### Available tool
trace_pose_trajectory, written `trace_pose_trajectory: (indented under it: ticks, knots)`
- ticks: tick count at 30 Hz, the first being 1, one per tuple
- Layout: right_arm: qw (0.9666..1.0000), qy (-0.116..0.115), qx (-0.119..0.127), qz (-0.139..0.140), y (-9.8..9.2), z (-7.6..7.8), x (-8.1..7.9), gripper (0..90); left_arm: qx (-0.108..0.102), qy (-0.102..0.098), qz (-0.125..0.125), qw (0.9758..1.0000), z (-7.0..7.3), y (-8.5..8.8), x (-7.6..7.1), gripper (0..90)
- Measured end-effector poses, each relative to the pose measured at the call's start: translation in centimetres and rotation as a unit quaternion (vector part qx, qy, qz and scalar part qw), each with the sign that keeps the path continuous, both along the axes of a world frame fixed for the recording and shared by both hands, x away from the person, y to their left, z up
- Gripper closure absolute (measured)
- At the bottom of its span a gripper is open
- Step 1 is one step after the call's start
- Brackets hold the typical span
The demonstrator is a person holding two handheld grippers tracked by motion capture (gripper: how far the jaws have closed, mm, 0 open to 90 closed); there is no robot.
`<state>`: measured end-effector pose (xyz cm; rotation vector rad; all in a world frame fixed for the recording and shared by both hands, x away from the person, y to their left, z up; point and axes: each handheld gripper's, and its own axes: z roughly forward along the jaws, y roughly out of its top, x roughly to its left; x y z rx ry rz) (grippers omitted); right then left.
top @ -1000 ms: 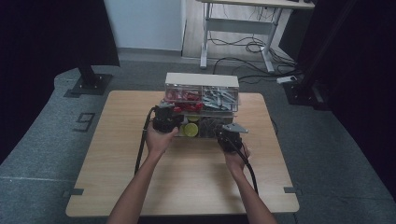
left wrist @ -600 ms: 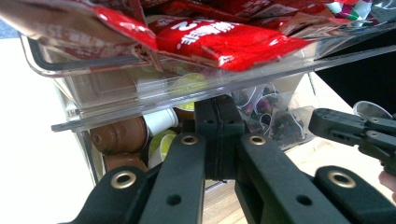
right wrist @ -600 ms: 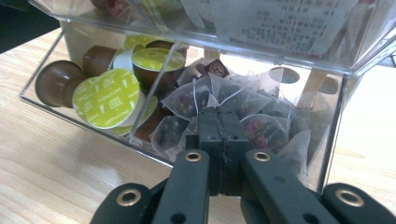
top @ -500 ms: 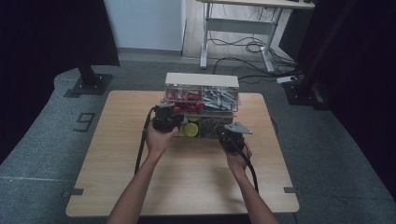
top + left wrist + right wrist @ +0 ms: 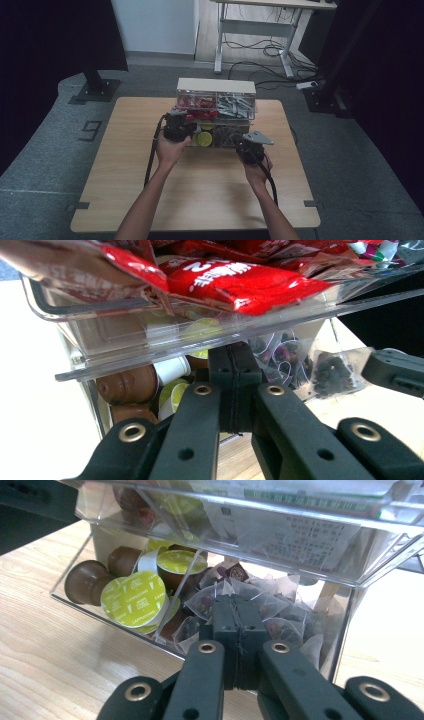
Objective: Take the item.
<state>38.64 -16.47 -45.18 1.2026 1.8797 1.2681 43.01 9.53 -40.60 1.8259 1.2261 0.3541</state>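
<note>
Clear organizer (image 5: 216,112) hides both closed, empty hand-held gripper tips: left (image 5: 234,390), right (image 5: 239,645); pods (image 5: 134,599) partly cut off.

A clear two-tier plastic organiser (image 5: 216,107) is standing at the far middle of the light wooden table (image 5: 120,185), blocking the way forward. Its upper drawer of red sachets (image 5: 240,277) is overhanging the left gripper (image 5: 234,367), leaving little room above. The right gripper (image 5: 237,620) is facing the lower bin's clear wall (image 5: 105,617). The table's near half is lying open.
</note>
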Motion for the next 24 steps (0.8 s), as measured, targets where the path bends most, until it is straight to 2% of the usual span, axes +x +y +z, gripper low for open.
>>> trace_pose_trajectory:
  ticks: [24]
  knots:
    - [0.9997, -0.012, 0.020, 0.000, -2.3, 1.2, -1.3, 89.1, 0.001, -0.001, 0.003, 1.0000, 0.0, -0.1, 0.0, 90.0]
